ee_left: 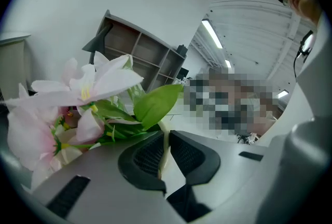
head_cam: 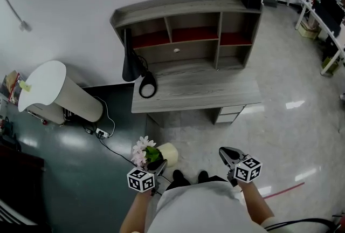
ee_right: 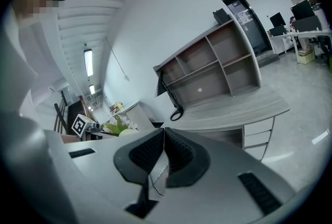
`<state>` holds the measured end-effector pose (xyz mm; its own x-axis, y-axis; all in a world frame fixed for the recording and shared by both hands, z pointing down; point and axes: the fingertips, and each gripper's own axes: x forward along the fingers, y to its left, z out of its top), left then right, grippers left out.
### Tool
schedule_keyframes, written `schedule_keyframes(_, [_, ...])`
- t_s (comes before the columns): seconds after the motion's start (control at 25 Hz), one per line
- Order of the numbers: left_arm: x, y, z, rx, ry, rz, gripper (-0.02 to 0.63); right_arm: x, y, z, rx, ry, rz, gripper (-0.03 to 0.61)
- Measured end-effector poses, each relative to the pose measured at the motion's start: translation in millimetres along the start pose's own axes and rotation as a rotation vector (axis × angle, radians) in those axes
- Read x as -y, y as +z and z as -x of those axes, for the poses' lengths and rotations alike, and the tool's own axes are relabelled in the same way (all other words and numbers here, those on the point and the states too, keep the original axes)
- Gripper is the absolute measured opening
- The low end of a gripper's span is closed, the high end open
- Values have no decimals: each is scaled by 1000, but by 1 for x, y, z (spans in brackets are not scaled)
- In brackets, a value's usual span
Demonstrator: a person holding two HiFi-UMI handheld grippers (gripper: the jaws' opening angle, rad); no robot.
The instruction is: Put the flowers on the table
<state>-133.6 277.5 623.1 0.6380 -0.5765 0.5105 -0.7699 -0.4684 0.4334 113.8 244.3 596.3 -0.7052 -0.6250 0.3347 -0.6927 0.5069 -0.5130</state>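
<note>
**Head view.** The flowers (head_cam: 142, 150), pink and white with green leaves, stand in a cream pot (head_cam: 169, 153) held low in front of the person, above the floor (head_cam: 280, 118) and well short of the desk (head_cam: 205, 89). The left gripper (head_cam: 160, 166) meets the pot from below. The blooms rise just beyond its marker cube (head_cam: 140, 179). The right gripper (head_cam: 229, 155) hangs level with the left, well apart from the flowers, over bare floor. A black lamp (head_cam: 131, 62) stands at the desk's left end, with its round head lying on the top.

**Left gripper view.** The petals (ee_left: 83, 88) fill the upper left, just above and beyond the jaws, and one broad leaf (ee_left: 155, 103) leans over the jaw tips. The jaws are drawn almost together, leaving only a narrow slit. A thin cream strip runs down that slit and touches both pads. It appears to be the pot's wall, so the gripper pinches the pot rather than the stems.

**Right gripper view.** The jaws are pressed together, with the tips meeting and nothing between them. The desk (ee_right: 244, 106) lies ahead. The flowers (ee_right: 118, 125) and the other gripper's cube (ee_right: 79, 124) show small at the left.
</note>
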Motion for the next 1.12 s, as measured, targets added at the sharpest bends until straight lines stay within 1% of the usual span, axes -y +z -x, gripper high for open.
schedule_keyframes(0.28, [13, -3, -17, 16, 7, 36, 51, 18, 1, 10, -19, 15, 2, 18])
schedule_keyframes(0.56, [12, 10, -34, 22, 10, 21, 51, 31, 7, 5, -25, 21, 4, 18])
schedule_keyframes(0.84, [0, 27, -50, 16, -9, 23, 51, 46, 22, -8, -16, 1, -7, 18])
schedule_keyframes(1.12, [-25, 57, -73, 8, -22, 2, 51, 64, 32, -29, -13, -39, -27, 18])
